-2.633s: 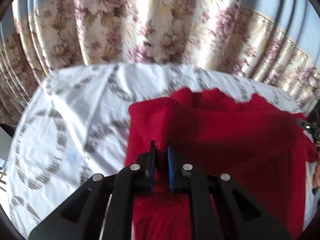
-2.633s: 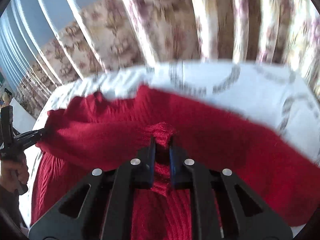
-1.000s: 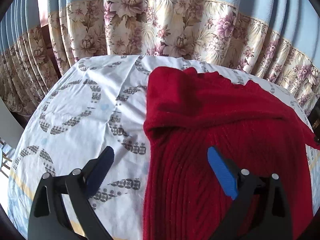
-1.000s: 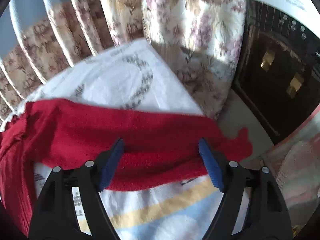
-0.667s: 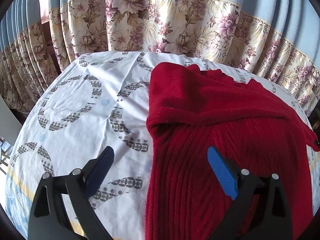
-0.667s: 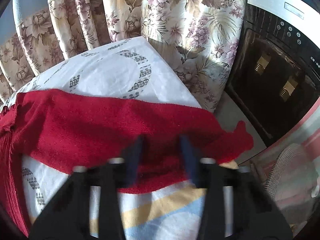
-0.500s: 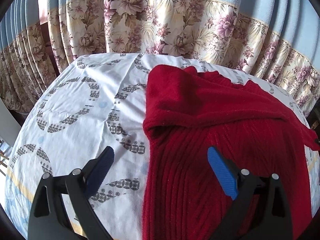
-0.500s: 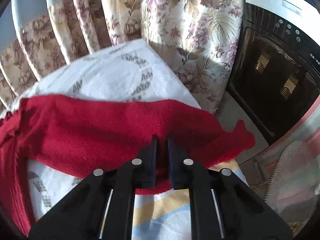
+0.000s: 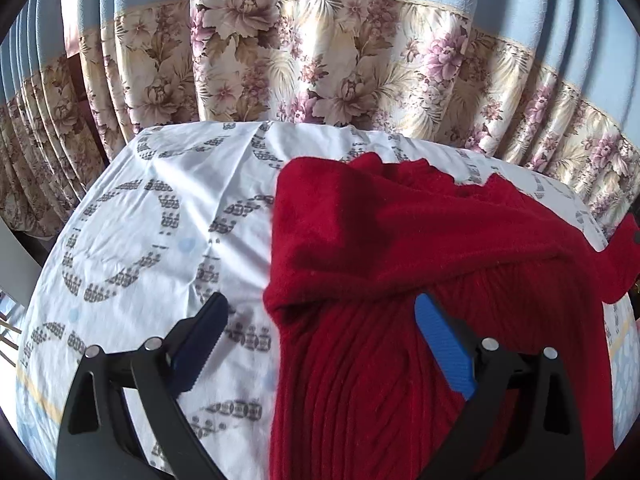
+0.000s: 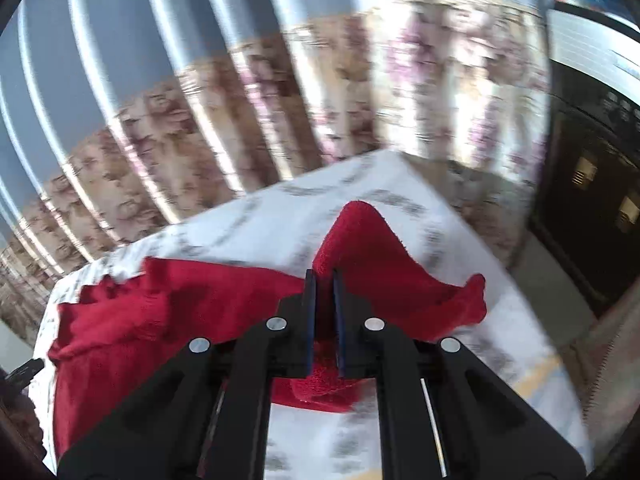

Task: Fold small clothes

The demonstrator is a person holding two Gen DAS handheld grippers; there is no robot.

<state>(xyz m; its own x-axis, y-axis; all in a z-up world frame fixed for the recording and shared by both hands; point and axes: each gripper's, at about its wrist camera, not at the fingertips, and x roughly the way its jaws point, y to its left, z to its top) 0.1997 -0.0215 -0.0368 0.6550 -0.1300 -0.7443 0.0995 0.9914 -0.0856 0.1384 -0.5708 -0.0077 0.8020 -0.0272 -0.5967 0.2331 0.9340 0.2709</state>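
Floral curtains (image 9: 320, 60) hang in folds behind a table covered by a white patterned cloth (image 9: 152, 208); that is my whole working ground.

Nearest to me, my left gripper (image 9: 320, 336) stands with its jaws wide, holding nothing. The left edge of one red sweater (image 9: 360, 380) runs between them: ribbed knit under the right jaw, bare cloth under the left. Just ahead of the jaws a sleeve lies folded across the body, its thick fold edge running to the right.

My right gripper (image 10: 324, 320) has its jaws pinched narrow on the other sleeve (image 10: 384, 276), which peaks up in front of the tips and drapes down to either side. A small bunch of red knit shows between and below the pads. This view is blurred, so I cannot read finer detail.

Count: one sweater, two grippers, one tablecloth. I see no boxes, bins or baskets in either view.

Edges and room: left of the left jaws the cloth lies bare out to the table's rounded edge. Beyond the sweater a thin strip of cloth remains before the curtains. Right of the right jaws the table edge is near, the sleeve's end lying close to it; past that stands a dark appliance (image 10: 592, 184) with a white top.
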